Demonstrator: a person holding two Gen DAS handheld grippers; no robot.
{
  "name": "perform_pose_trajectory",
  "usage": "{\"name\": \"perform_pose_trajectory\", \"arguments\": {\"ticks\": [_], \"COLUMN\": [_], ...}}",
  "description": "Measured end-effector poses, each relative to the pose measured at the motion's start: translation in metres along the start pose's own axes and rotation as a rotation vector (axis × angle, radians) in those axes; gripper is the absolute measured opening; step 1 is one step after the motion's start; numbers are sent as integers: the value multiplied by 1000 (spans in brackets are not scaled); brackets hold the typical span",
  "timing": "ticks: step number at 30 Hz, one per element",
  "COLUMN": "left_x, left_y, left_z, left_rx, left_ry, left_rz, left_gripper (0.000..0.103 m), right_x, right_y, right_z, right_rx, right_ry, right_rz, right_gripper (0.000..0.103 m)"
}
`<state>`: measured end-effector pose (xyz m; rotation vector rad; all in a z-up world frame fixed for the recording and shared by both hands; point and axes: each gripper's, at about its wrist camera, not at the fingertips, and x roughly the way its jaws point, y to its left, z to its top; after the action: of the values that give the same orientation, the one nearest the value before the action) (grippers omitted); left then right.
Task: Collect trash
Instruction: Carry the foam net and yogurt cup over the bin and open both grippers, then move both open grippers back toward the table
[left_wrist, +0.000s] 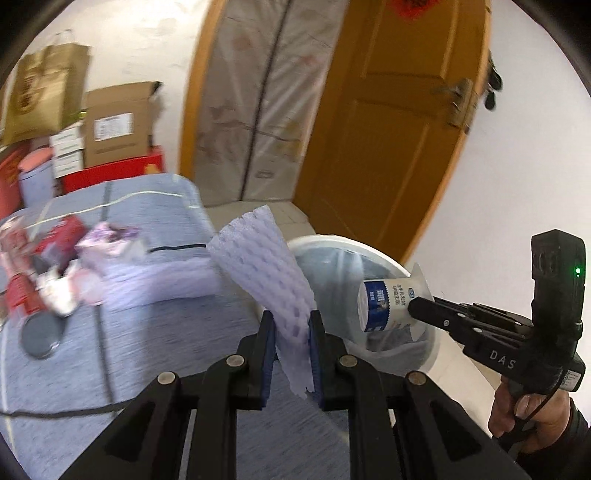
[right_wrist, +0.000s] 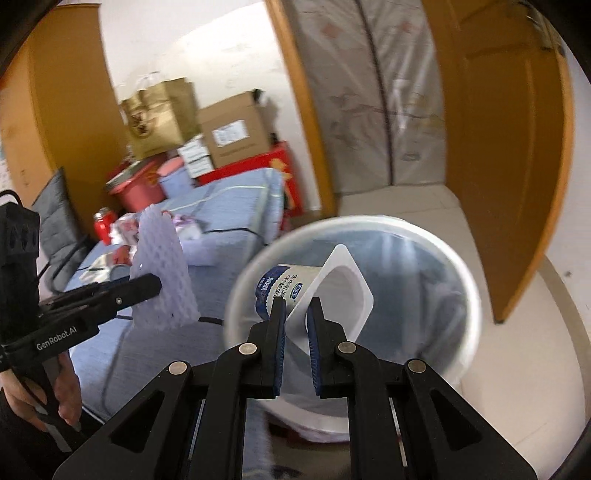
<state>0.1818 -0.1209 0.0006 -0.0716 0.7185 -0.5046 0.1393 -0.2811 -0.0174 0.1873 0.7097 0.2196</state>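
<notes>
Over the white bin (right_wrist: 458, 266), which stands on the pale floor beside the bed (left_wrist: 155, 332), we hold both tongs with a piece of trash in each. Our left gripper (left_wrist: 293, 325) pinches a lilac foam fruit net (left_wrist: 266, 266) between its blue pads (left_wrist: 269, 354), the net standing up from the jaws and leaning toward the bed side, near the bin's rim. Our right gripper (right_wrist: 296, 306) is pressed together on the flat rim of a white yoghurt cup (right_wrist: 291, 288) with a blue label, the cup tipped on its side so its open mouth faces us, hanging above the bin's lined opening. On the blue bedspread more litter (left_wrist: 55, 258) lies in a heap, red and pink wrappers and a red can (right_wrist: 101, 225), well apart from the bin. Behind them cardboard boxes (left_wrist: 118, 125) and a brown paper bag (left_wrist: 44, 92) stack against the wall beside an open wooden door (left_wrist: 388, 129)
</notes>
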Motion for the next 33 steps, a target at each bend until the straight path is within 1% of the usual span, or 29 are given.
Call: {"name": "perform_pose_trajectory", "arguments": {"ticks": [5, 10, 14, 18, 21, 23, 24, 25, 26, 27, 28, 30, 33], "left_x": [32, 56, 72, 84, 87, 87, 87, 86, 84, 82, 79, 74, 60], "left_y": [-20, -23, -23, -20, -18, -18, -18, -18, -18, -17, -18, -17, -16], "left_z": [6, 8, 9, 8, 8, 7, 7, 7, 7, 6, 6, 6, 7], "left_rx": [38, 58, 64, 50, 30, 26, 25, 24, 24, 24, 26, 23, 17], "left_ry": [48, 91, 123, 150, 154, 150, 148, 146, 141, 137, 130, 119, 88], "left_rz": [-56, -88, -104, -108, -114, -112, -113, -115, -117, -115, -115, -112, -103], "left_gripper": [18, 18, 19, 20, 25, 31, 32, 33, 33, 34, 36, 40, 41], "right_x": [4, 10, 17, 26, 31, 31, 30, 30, 29, 28, 27, 23, 14], "right_y": [-22, -32, -38, -45, -46, -45, -45, -45, -45, -46, -45, -45, -41], "right_z": [-4, -6, -8, -9, -7, -6, -6, -6, -6, -6, -6, -5, -2], "right_rx": [28, 25, 29, 36, 41, 38, 38, 39, 42, 48, 52, 54, 51], "right_ry": [29, 55, 76, 107, 121, 115, 112, 110, 106, 102, 97, 86, 61], "right_rz": [-49, -75, -91, -104, -102, -97, -96, -98, -102, -102, -101, -100, -92], "right_gripper": [12, 12, 12, 12, 12, 13, 17, 24, 29, 36, 39, 39, 39]}}
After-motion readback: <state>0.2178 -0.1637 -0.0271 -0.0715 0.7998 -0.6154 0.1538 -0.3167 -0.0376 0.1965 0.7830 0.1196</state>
